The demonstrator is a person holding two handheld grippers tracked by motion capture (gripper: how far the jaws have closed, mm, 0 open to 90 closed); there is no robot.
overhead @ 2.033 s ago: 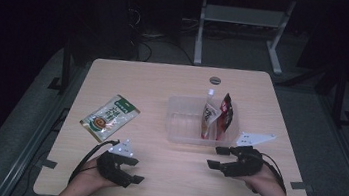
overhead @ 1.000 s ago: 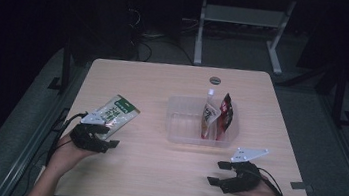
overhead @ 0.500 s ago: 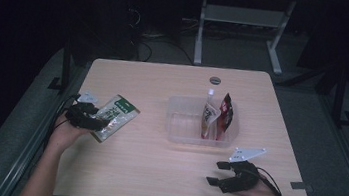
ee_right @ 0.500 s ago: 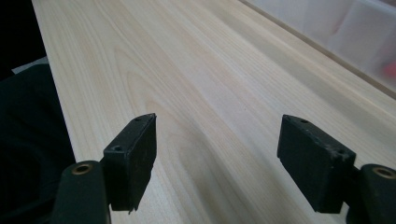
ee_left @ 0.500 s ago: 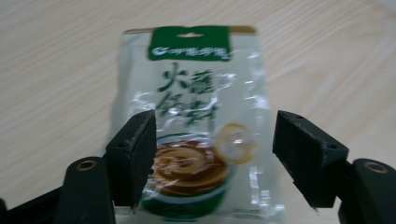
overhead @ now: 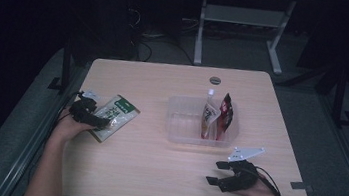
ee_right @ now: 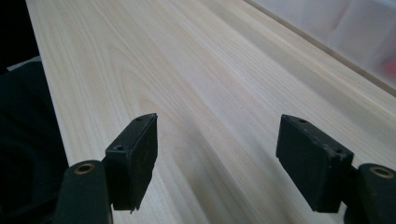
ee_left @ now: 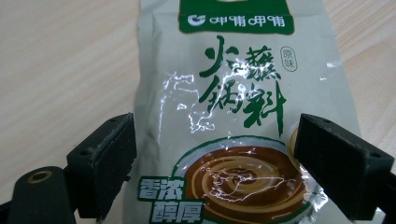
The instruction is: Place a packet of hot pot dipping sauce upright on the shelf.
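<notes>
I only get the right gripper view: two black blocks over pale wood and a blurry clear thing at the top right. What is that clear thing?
Observer: A clear plastic tub on the table, seen from the high view. Two pouches stand in it, a pale one with a spout and a dark red one.
Operator: Is my tool holding anything?
Observer: No. The right tool is open above bare wood, short of the tub.
Operator: And the other hand?
Observer: The left tool is at a green and white sauce packet lying flat near the table's left edge. Its jaws stand open on either side of the packet.
</notes>
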